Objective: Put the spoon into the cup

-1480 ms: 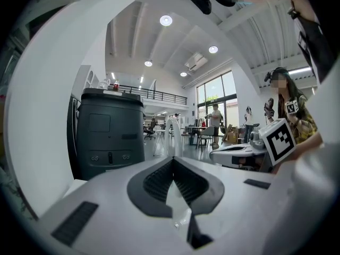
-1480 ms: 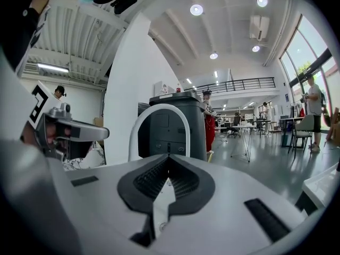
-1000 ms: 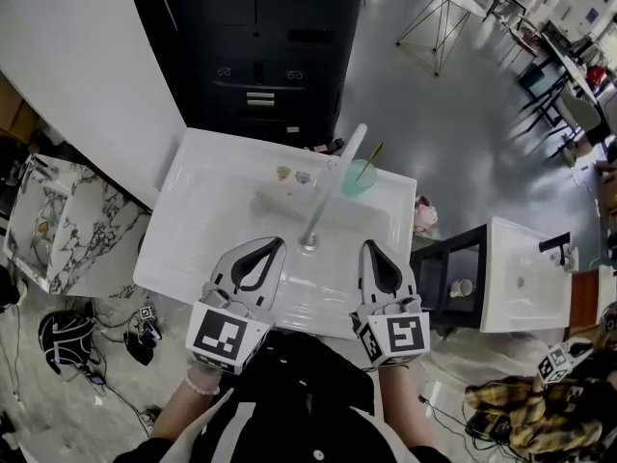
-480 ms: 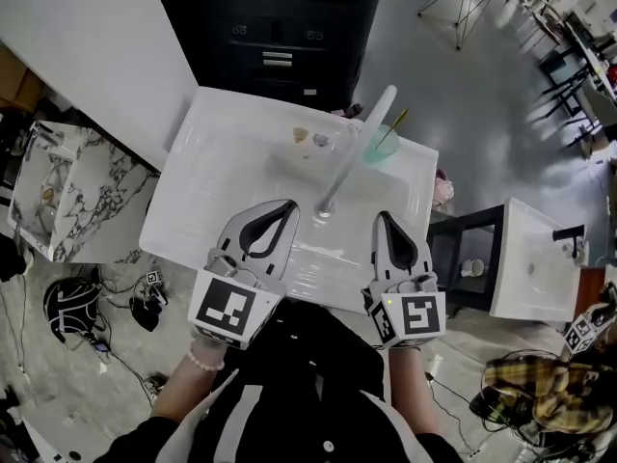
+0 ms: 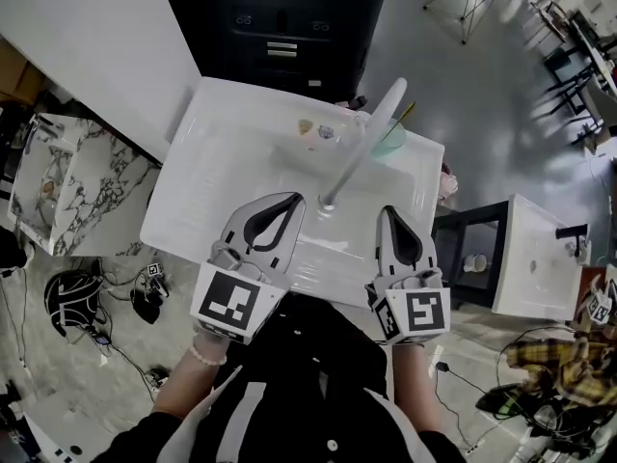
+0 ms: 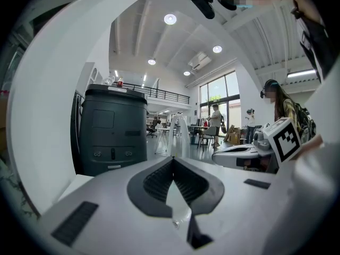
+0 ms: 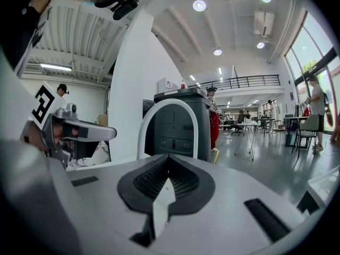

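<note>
A pale green cup (image 5: 390,137) stands at the far right of the white basin-top table (image 5: 207,196). A thin yellowish spoon handle (image 5: 406,113) sticks up out of it. My left gripper (image 5: 296,199) hovers over the table's near edge, shut and holding nothing. My right gripper (image 5: 388,211) hangs beside it, also shut and holding nothing. Both are well short of the cup. Each gripper view shows closed tips: the left gripper (image 6: 172,159) and the right gripper (image 7: 169,157). The cup is hidden in both of those views.
A tall white arched faucet (image 5: 362,148) rises between the grippers and the cup, also seen as the faucet (image 7: 144,126). Two small scraps (image 5: 314,128) lie at the back. A black cabinet (image 5: 280,27) stands behind the table, a white side table (image 5: 540,258) to the right.
The head view has shifted, so the table sits a little higher and further right in the picture. Both grippers keep their places at the near edge, still shut.
</note>
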A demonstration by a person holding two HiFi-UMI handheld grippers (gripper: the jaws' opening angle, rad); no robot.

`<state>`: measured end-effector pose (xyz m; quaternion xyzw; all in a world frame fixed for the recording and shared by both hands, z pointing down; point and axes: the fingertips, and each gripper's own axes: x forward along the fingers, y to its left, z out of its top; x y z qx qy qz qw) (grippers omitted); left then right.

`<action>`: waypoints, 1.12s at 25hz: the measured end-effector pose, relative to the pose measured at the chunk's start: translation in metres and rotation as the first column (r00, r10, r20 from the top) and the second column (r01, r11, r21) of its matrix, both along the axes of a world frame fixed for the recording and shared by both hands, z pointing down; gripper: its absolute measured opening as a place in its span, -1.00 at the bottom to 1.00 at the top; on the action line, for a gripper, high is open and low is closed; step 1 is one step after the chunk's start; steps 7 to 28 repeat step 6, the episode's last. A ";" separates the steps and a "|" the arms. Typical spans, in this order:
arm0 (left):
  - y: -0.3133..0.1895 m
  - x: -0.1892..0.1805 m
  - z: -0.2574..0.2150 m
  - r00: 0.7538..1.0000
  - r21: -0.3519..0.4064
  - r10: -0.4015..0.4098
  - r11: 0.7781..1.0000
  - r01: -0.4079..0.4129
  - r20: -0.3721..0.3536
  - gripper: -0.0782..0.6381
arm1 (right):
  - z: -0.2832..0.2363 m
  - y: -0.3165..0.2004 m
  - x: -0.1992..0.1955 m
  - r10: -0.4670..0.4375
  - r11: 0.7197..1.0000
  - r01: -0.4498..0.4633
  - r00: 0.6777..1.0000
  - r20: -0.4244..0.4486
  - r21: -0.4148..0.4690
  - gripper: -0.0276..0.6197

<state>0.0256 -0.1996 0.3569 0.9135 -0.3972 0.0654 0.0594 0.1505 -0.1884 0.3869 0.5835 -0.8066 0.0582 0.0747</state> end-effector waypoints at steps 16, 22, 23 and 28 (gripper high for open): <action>0.001 -0.001 0.002 1.000 0.001 0.001 1.000 -0.001 0.005 -0.79 | 0.003 0.002 -0.003 -0.002 1.000 0.002 1.000 0.005 -0.007 -0.91; 0.001 -0.001 0.002 1.000 0.001 0.001 1.000 -0.001 0.005 -0.79 | 0.003 0.002 -0.003 -0.002 1.000 0.002 1.000 0.005 -0.007 -0.91; 0.001 -0.001 0.002 1.000 0.001 0.001 1.000 -0.001 0.005 -0.79 | 0.003 0.002 -0.003 -0.002 1.000 0.002 1.000 0.005 -0.007 -0.91; 0.001 -0.001 0.002 1.000 0.001 0.001 1.000 -0.001 0.005 -0.79 | 0.003 0.002 -0.003 -0.002 1.000 0.002 1.000 0.005 -0.007 -0.91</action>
